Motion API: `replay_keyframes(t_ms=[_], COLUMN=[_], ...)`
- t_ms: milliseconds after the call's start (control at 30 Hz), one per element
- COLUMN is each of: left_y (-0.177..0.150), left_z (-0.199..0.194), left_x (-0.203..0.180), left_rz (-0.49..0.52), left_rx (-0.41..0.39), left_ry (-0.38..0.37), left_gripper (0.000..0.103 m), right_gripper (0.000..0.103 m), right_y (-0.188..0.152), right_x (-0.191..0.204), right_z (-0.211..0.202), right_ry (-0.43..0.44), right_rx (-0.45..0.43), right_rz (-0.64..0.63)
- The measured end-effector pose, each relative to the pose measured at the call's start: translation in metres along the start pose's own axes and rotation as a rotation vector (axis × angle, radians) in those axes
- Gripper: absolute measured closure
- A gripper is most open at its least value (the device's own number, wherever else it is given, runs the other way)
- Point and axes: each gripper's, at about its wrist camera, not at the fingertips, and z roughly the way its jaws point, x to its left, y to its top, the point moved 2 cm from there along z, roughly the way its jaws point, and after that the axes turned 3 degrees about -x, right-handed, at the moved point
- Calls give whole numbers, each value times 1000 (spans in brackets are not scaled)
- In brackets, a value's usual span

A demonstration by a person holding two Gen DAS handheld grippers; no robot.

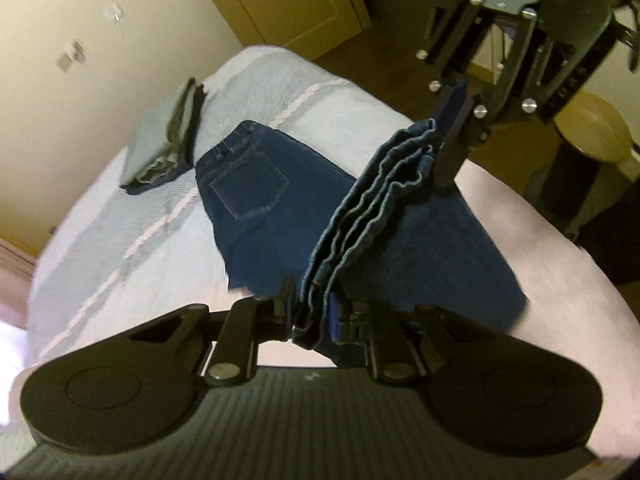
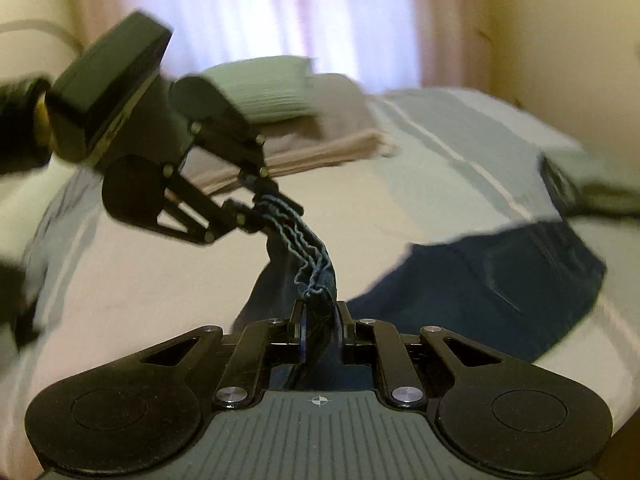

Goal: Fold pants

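Dark blue jeans [image 1: 260, 184] lie on the bed, waist and back pocket toward the far end. Their bunched leg hems [image 1: 372, 200] are lifted off the bed and stretched between both grippers. My left gripper [image 1: 316, 312] is shut on one end of the hems. The right gripper [image 1: 452, 120] pinches the other end, higher up. In the right wrist view my right gripper [image 2: 320, 316] is shut on the hems [image 2: 316, 272], and the left gripper [image 2: 272, 204] holds them further off. The rest of the jeans [image 2: 500, 276] lies flat at the right.
A stack of folded clothes [image 1: 168, 140] sits on the striped bedspread [image 1: 120, 216] beyond the jeans. Pillows and folded towels [image 2: 304, 120] lie at the head of the bed under a curtain. A round wooden stool [image 1: 588, 140] and a wooden door [image 1: 288, 0] stand beside the bed.
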Motion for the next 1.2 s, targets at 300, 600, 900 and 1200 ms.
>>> replay_keyframes(t_ms=[300, 600, 900, 1200], left_y=[39, 6, -14, -45], left_z=[218, 255, 243, 200], left_x=[69, 100, 75, 62], left_rz=[-73, -234, -406, -463], left_rx=[204, 285, 240, 173], left_ry=[-229, -137, -207, -94], left_gripper=[88, 69, 70, 73], right_gripper=[94, 92, 90, 53], right_y=[-39, -79, -71, -66], right_x=[-198, -245, -213, -163], right_z=[79, 76, 95, 58], right_ry=[-12, -239, -57, -153], right_rx=[100, 157, 136, 123], right_rz=[464, 584, 544, 468])
